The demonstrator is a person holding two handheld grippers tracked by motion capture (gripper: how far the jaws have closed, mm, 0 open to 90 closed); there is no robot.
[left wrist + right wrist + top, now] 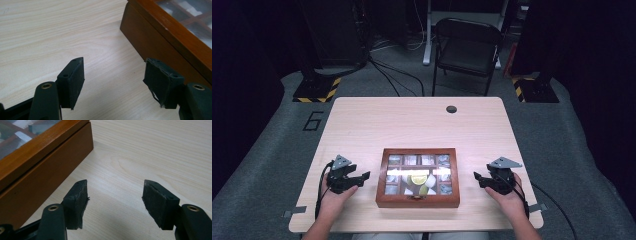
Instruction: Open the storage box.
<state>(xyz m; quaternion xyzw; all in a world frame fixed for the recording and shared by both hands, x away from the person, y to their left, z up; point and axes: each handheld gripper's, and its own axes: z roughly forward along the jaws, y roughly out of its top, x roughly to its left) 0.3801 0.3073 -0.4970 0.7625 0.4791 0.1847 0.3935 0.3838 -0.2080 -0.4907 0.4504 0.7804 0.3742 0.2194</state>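
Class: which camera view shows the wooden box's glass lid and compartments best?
The high view: the whole wooden box shows from above, lid closed, with its grid of compartments. The left gripper view shows one side wall and a lid edge; the right gripper view shows another side wall and lid corner.

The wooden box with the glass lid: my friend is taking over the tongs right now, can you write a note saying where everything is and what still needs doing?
Left tongs: open, holding nothing, resting on the table just left of the wooden box.
Right tongs: open, holding nothing, just right of the box.
Box: near the front middle of the table, glass lid shut, small packets visible in its compartments.
Done: nothing to see yet; neither tongs touches the box.
Left: probably close in on the box and open the lid.
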